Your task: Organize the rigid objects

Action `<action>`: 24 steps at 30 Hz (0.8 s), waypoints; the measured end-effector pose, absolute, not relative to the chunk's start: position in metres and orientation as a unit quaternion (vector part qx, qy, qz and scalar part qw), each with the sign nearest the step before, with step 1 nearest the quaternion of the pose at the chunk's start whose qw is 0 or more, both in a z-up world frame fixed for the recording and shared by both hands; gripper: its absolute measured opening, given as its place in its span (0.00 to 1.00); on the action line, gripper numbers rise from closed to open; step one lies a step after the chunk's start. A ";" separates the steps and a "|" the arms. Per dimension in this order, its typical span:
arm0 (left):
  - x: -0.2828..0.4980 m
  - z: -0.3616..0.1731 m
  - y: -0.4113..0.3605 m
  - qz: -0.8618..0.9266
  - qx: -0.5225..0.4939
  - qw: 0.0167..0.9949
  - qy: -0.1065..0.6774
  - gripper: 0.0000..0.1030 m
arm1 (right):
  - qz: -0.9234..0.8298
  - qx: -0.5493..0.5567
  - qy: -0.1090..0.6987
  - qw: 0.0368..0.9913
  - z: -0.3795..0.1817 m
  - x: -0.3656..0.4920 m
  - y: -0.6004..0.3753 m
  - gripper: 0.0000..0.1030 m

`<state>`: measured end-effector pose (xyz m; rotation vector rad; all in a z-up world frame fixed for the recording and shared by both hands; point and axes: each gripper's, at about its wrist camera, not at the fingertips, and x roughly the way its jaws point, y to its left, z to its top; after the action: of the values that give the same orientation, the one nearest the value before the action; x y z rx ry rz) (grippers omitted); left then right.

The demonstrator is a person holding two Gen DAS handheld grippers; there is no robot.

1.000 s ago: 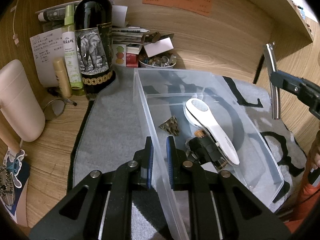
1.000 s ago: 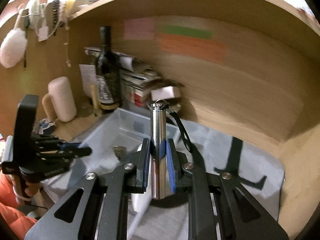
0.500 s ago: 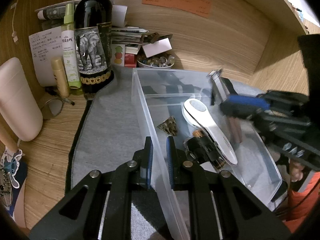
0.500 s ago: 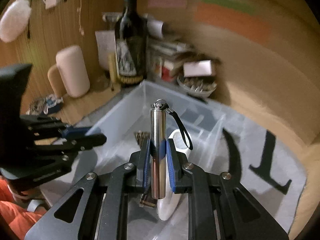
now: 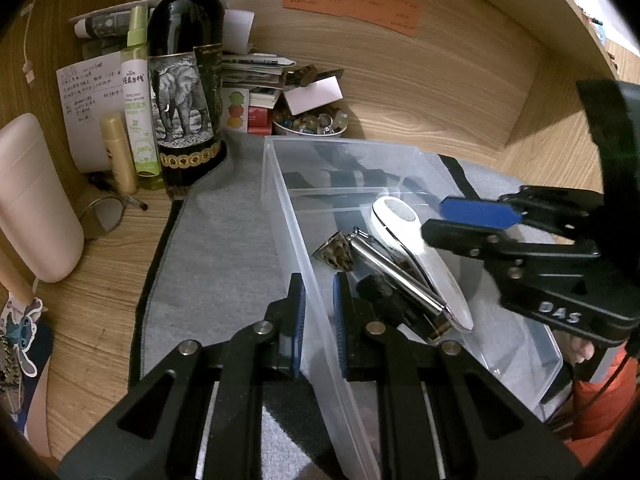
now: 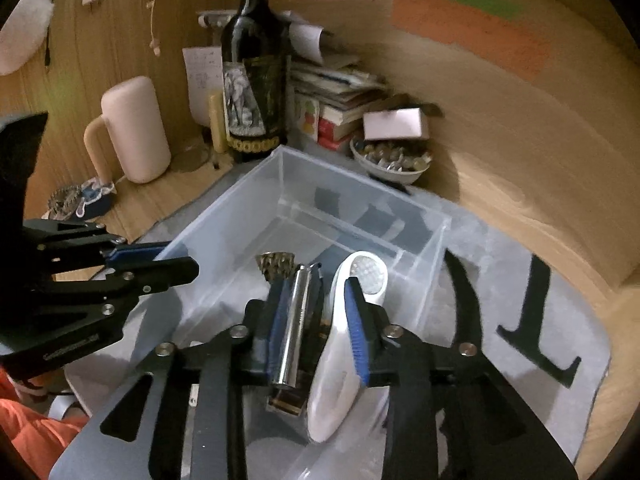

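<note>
My left gripper (image 5: 319, 316) is shut on the near left wall of a clear plastic bin (image 5: 280, 200), which rests on a grey mat. My right gripper (image 6: 316, 300) hangs over the bin and its jaws are opening. A silver metal cylinder (image 6: 294, 320) lies between them, leaning against the left pad and apart from the right one. In the left wrist view the cylinder (image 5: 392, 272) rests in the bin across a black object (image 5: 384, 296), beside a white oblong device (image 5: 404, 232) and a brown cone-shaped piece (image 5: 336, 254).
A dark wine bottle (image 5: 184, 112), a green spray bottle (image 5: 138, 112) and a pink mug (image 5: 32, 208) stand left of the bin. A bowl of small items (image 5: 310, 124) and stacked books sit behind it. Wooden walls close in the back and right.
My right gripper came in from the right, dropped over the bin and spread its jaws. The silver cylinder went from upright in its grip to lying in the bin. The left gripper kept still.
</note>
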<state>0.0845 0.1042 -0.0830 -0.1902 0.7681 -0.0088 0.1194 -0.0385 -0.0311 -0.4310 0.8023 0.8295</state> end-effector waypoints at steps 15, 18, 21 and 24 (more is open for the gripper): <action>0.066 -0.054 0.096 0.036 -0.072 0.939 0.334 0.67 | 0.349 -0.120 0.299 0.880 0.014 0.100 -0.103 0.85; 0.055 -0.038 0.085 0.042 -0.058 0.951 0.300 0.83 | 0.337 -0.100 0.284 0.892 0.021 0.092 -0.120 0.87; 0.040 -0.023 0.070 0.040 -0.038 0.963 0.264 0.91 | 0.324 -0.087 0.265 0.904 0.030 0.082 -0.137 0.97; 0.026 -0.009 0.052 0.040 -0.018 0.974 0.224 0.96 | 0.306 -0.075 0.237 0.919 0.039 0.069 -0.155 1.00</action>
<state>0.0258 0.0517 -0.0088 -0.0355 0.4513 0.0802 0.0687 -0.1547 0.0394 -0.1542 0.4876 0.6296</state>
